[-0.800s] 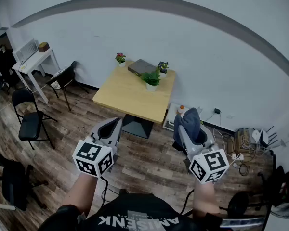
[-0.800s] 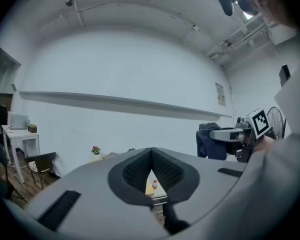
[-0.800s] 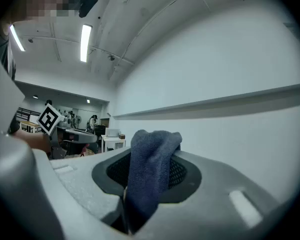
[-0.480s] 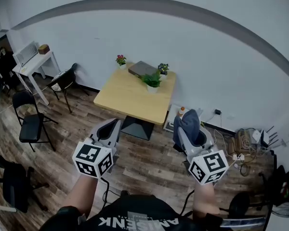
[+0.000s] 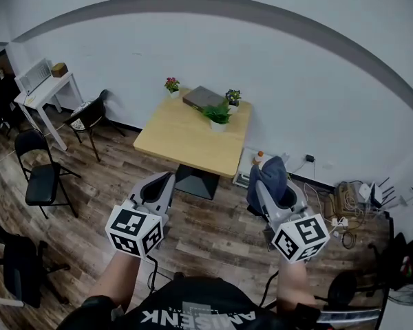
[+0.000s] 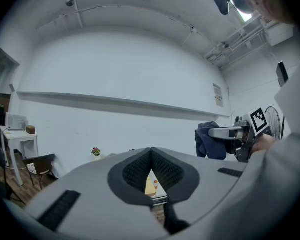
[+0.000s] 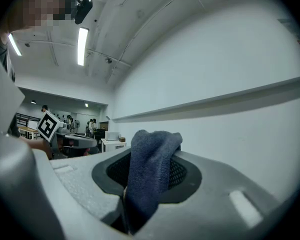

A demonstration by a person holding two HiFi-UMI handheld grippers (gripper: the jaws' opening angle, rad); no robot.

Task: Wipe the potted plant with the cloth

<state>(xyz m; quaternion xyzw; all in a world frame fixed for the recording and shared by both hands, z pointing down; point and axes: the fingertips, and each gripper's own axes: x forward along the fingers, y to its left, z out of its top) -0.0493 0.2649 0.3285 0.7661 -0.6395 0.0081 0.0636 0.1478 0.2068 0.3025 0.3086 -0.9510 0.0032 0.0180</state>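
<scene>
room: white wall (image 5: pixel 275 81) w/ a grey band across it, dark wood-plank floor (image 5: pixel 213 232). a square light-wood table (image 5: pixel 186 139) on a dark pedestal base stands against the wall. a white side table (image 5: pixel 51 88) and black folding chairs (image 5: pixel 41 174) stand at left, a tangle of cables (image 5: pixel 351 201) on the floor at right.

the potted plant (image 5: pixel 217 114), green leaves in a small white pot, stands near the table's far edge. two smaller flower pots (image 5: pixel 172 84) sit at the back, w/ a flat grey slab (image 5: pixel 203 96) between them.

writing: black-and-white square markers on each cube. white letters on the person's dark top (image 5: pixel 193 315) show upside down, not readable for sure. a sheet on the wall (image 6: pixel 218 95) is too small to read.

left tongs (image 6: pixel 151 156): grey plastic w/ dark ribbed pads, closed tight, nothing between them. right tongs (image 5: pixel 263 184): clamped on the cloth (image 7: pixel 150 169), a dark blue fuzzy towel bunched up over the tips. both are held level over the floor, well apart from the table and plant.
</scene>
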